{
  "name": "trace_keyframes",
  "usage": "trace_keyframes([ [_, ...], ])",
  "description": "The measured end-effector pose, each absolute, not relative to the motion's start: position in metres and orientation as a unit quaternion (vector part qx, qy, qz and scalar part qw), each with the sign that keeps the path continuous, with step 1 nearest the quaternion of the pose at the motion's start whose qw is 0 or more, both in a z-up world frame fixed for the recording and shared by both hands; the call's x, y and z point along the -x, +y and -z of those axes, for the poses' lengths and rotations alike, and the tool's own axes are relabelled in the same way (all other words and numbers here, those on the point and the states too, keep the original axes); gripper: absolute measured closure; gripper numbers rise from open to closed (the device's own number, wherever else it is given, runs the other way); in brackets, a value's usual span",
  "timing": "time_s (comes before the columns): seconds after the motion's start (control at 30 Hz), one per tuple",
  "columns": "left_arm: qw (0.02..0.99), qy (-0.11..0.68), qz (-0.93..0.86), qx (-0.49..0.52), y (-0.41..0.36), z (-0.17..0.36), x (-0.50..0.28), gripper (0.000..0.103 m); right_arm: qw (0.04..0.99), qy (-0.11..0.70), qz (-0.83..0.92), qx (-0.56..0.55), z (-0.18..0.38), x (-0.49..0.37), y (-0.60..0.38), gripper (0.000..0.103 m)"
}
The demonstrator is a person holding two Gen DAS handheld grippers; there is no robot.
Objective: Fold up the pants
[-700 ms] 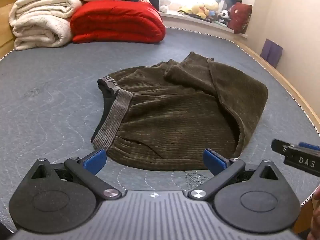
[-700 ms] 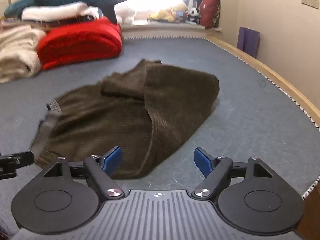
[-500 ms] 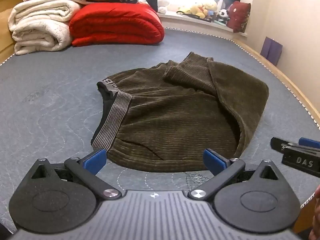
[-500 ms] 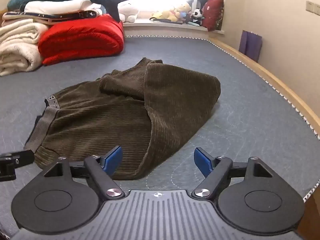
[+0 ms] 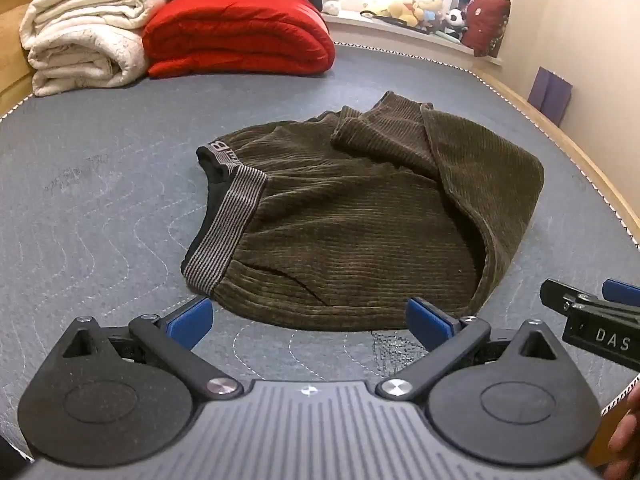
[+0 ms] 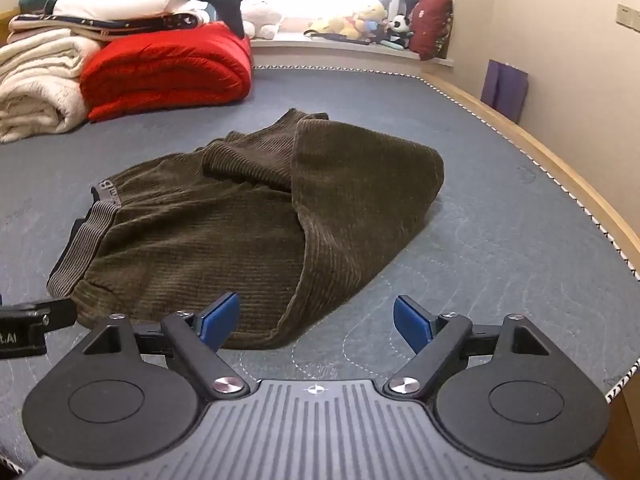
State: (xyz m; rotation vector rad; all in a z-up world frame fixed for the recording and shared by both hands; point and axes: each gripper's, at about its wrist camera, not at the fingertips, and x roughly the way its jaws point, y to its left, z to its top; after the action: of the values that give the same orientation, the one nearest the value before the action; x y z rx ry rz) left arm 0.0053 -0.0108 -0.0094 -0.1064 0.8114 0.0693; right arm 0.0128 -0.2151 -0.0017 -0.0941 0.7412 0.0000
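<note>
Dark olive corduroy pants (image 5: 360,216) lie folded into a compact bundle on the grey quilted bed (image 5: 100,208), with a grey striped waistband (image 5: 228,232) on the left side and a leg flap draped over the right. The left gripper (image 5: 308,320) hovers open just short of the near hem, nothing between its blue pads. In the right wrist view the pants (image 6: 248,224) spread ahead and to the left. The right gripper (image 6: 316,320) is open over the near right corner of the fabric, its left pad above the cloth, gripping nothing.
Folded cream blankets (image 5: 84,40) and a red quilt (image 5: 240,36) are stacked at the far left. Plush toys (image 6: 360,20) and a dark red cushion (image 6: 434,24) line the window ledge. A wooden bed rim (image 6: 560,168) runs along the right, beside the wall.
Both grippers have drifted slightly forward and the right view has steadied from a blur. The pants lie as before and both sets of jaws stay apart.
</note>
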Motion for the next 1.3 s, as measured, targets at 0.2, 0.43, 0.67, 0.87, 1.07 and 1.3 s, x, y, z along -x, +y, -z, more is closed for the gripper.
trace_keyframes([
  [0.2, 0.915, 0.399, -0.033, 0.051, -0.010, 0.012, -0.006, 0.000, 0.924, 0.377, 0.007, 0.063, 0.006, -0.015, -0.214, 0.018],
  [0.43, 0.913, 0.402, -0.037, 0.053, -0.009, 0.013, -0.008, 0.000, 0.921, 0.386, 0.019, 0.049, 0.010, -0.020, -0.218, 0.018],
  [0.67, 0.911, 0.406, -0.037, 0.055, -0.010, 0.014, -0.009, 0.000, 0.920, 0.390, 0.018, 0.045, 0.011, -0.020, -0.220, 0.018],
  [0.87, 0.910, 0.410, -0.036, 0.056, -0.010, 0.015, -0.010, 0.000, 0.918, 0.394, 0.020, 0.044, 0.012, -0.020, -0.221, 0.018],
  [1.07, 0.909, 0.411, -0.035, 0.055, -0.010, 0.016, -0.010, 0.000, 0.917, 0.396, 0.022, 0.043, 0.013, -0.021, -0.221, 0.018],
  [1.3, 0.908, 0.413, -0.035, 0.056, -0.011, 0.017, -0.010, 0.000, 0.916, 0.397, 0.020, 0.045, 0.014, -0.021, -0.220, 0.018],
])
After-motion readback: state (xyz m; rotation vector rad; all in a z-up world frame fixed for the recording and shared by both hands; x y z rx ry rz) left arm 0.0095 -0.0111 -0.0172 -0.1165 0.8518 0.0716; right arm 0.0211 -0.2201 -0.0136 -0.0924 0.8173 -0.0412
